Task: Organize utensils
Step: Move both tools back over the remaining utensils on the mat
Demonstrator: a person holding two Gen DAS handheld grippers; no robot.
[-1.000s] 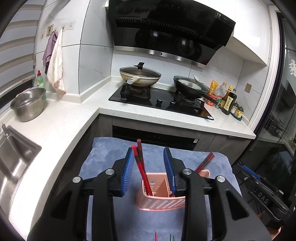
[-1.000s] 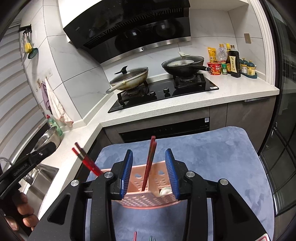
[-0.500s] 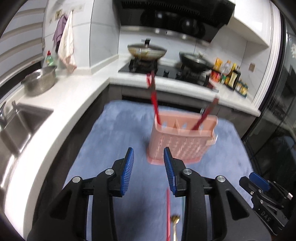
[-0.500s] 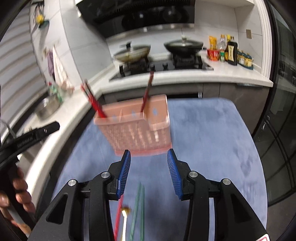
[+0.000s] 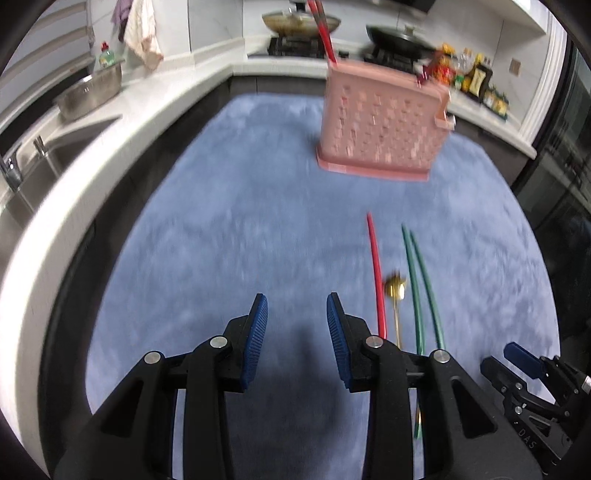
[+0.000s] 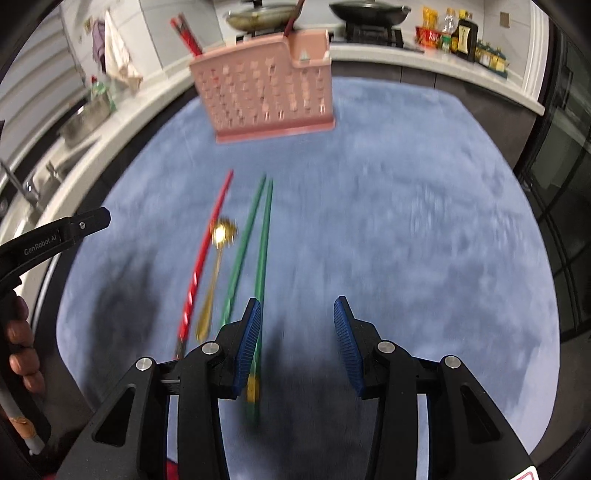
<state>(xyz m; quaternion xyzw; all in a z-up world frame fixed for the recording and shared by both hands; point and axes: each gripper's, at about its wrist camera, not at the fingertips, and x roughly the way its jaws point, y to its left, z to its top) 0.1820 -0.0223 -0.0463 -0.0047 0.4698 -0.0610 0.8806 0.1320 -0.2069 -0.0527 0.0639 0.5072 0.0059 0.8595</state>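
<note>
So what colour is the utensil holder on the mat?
Pink holder, clearest in the right wrist view.

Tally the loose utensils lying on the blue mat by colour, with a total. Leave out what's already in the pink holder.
Red chopstick: 1
Green chopsticks: 2
Gold spoon: 1
Total: 4, all lying on the mat in front of the holder.

holder: pink perforated holder (image 6: pixel 264 83), upright, 12 o'clock, red chopsticks (image 6: pixel 186 31) inside
loose: red chopstick (image 6: pixel 207 254), gold spoon (image 6: pixel 216 273), green chopsticks (image 6: pixel 255 251), lying parallel, 9 o'clock
</note>
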